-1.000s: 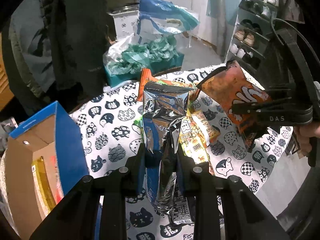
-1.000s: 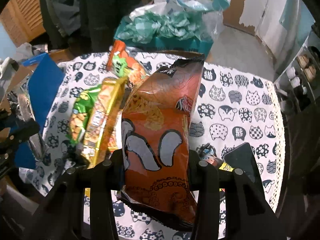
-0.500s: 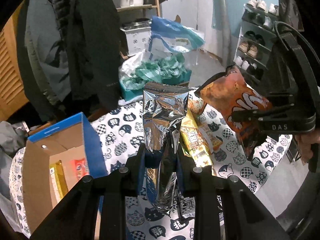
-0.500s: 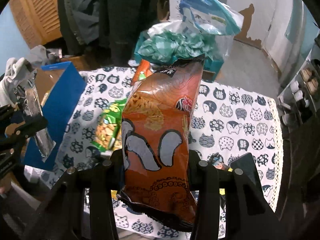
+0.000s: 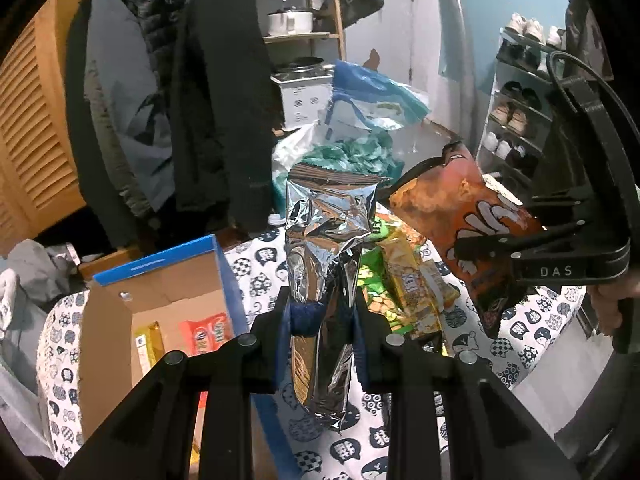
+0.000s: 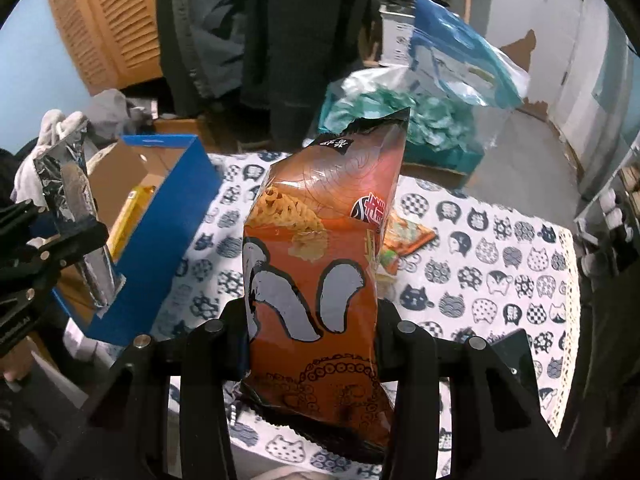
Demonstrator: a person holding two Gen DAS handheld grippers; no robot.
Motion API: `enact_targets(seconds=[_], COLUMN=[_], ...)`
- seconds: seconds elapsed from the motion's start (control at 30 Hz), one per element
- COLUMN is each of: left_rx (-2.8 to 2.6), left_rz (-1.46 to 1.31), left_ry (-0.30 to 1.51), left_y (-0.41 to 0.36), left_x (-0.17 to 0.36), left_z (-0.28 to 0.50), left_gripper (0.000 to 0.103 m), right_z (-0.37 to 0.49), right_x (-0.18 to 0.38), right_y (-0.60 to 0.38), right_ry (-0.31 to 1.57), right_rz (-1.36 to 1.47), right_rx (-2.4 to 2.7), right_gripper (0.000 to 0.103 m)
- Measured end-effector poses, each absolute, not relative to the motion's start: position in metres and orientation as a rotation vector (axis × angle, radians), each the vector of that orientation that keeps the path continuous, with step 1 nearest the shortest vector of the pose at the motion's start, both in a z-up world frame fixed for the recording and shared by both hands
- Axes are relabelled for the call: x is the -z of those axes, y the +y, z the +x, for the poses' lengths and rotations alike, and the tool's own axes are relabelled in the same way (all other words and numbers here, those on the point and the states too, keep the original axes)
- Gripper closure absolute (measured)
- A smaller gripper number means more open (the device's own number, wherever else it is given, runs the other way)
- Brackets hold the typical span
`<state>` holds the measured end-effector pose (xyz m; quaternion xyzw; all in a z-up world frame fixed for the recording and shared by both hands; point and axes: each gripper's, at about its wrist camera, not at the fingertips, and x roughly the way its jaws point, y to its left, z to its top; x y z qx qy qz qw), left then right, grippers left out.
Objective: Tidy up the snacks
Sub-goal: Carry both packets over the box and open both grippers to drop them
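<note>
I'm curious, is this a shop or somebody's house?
Most likely somebody's home: coats hang behind the table, a shoe rack stands by the wall, and a cooking pot sits on a shelf.

Two fisheye wrist views, each angled steeply down over the counter (image 5: 260, 276).

The left view looks along its tongs (image 5: 322, 316) from close above, blue box (image 5: 168, 304) at 9 o'clock, right tongs (image 5: 516, 240) at 3. The right view faces likewise, left tongs (image 6: 60, 236) at 9. Both share the box (image 6: 160, 232), the cat-print cloth (image 6: 500, 264) and the teal bag (image 6: 400, 120) at 12.
</note>
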<state>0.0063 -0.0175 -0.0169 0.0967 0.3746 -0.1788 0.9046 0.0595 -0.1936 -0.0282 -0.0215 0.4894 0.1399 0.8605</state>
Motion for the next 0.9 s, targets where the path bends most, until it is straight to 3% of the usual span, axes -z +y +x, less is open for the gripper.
enact_targets(seconds=[0.9], left_rx=[0.173], left_rz=[0.074], left_ry=[0.837], left_y=[0.102], left_x=[0.038], left_z=[0.013], left_gripper=[0.076], right_z=[0.092], right_x=[0.012], right_y=[-0.065], right_ry=[1.023], right_rz=[-0.086], right_rx=[-0.477], right_gripper=[0.061])
